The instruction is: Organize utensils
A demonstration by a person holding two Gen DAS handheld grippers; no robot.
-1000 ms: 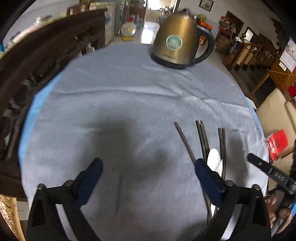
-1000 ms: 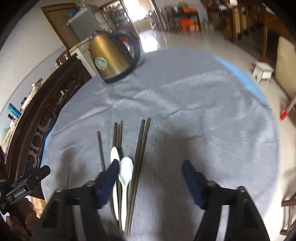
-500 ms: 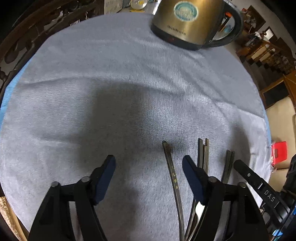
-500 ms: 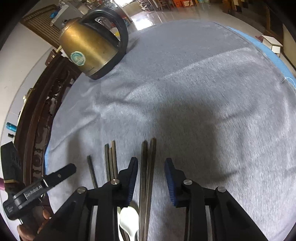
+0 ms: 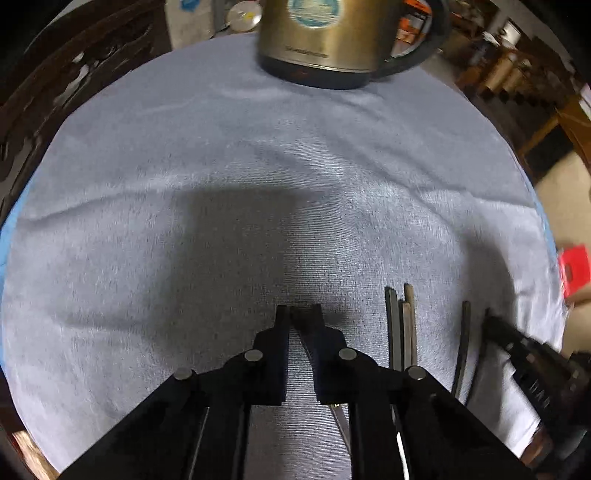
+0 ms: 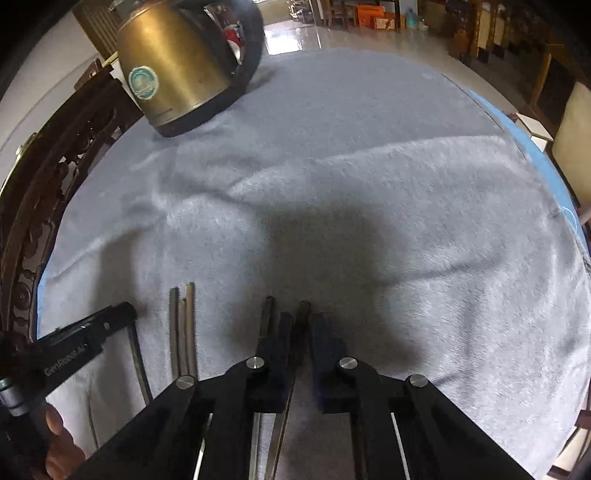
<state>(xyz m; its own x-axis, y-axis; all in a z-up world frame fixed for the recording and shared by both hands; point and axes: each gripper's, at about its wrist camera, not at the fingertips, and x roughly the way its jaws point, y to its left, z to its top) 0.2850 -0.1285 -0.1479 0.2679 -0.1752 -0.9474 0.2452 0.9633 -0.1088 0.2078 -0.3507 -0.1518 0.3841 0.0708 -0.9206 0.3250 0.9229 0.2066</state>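
Dark chopsticks lie side by side near the front edge of a grey cloth. My left gripper is low over the cloth with its jaws closed on a single dark chopstick. To its right lies a middle pair of chopsticks. My right gripper is closed on one chopstick of the right pair, its partner lying just left of the jaws. The middle pair and the left gripper's finger show at the left.
A brass electric kettle stands at the back of the cloth, seen also in the right wrist view. A carved dark wooden chair back borders the left side. A red item lies beyond the right edge.
Both grippers dropped lower and moved forward over the chopsticks, and both closed: the left onto the single chopstick, the right onto one of the right pair. The white spoons are hidden now.
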